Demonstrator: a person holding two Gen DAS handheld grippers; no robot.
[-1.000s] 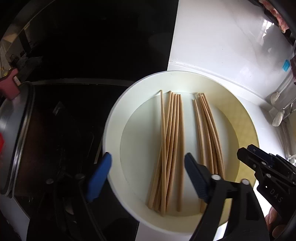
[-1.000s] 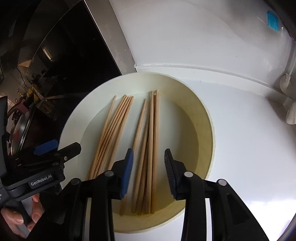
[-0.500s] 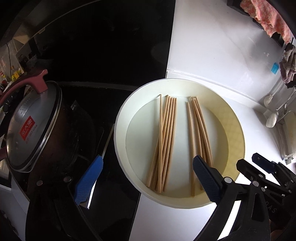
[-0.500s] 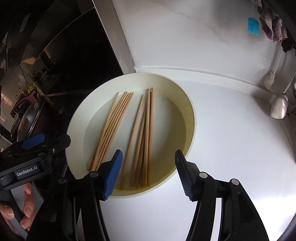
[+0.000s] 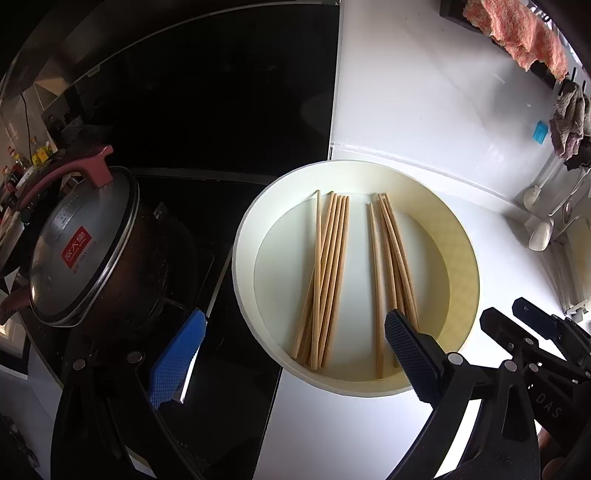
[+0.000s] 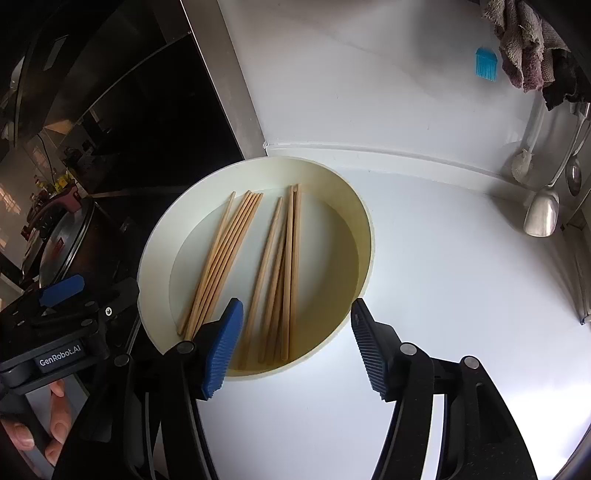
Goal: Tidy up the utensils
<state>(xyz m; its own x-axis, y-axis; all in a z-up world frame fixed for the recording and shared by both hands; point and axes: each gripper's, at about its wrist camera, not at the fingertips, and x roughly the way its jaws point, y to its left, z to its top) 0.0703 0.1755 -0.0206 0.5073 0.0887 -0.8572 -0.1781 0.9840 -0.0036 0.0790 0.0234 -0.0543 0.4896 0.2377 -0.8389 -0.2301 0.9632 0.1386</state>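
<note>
Claws (image 5: pixel 295 354) higher, right wider than before.

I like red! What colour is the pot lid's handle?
Dull red handle, clearest in the left wrist view.

Lidded pot (image 5: pixel 85 251) on stove; cloths (image 5: pixel 517 33) hanging.

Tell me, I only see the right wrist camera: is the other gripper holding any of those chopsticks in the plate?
Observer: No. The left gripper is wide open with nothing between its fingers; all the chopsticks lie in the plate.
Visitor: What's on that pot lid?
Observer: A red label with white print.
Visitor: Anything near the grey rag?
Observer: An orange-pink cloth hangs further along the same wall.
</note>
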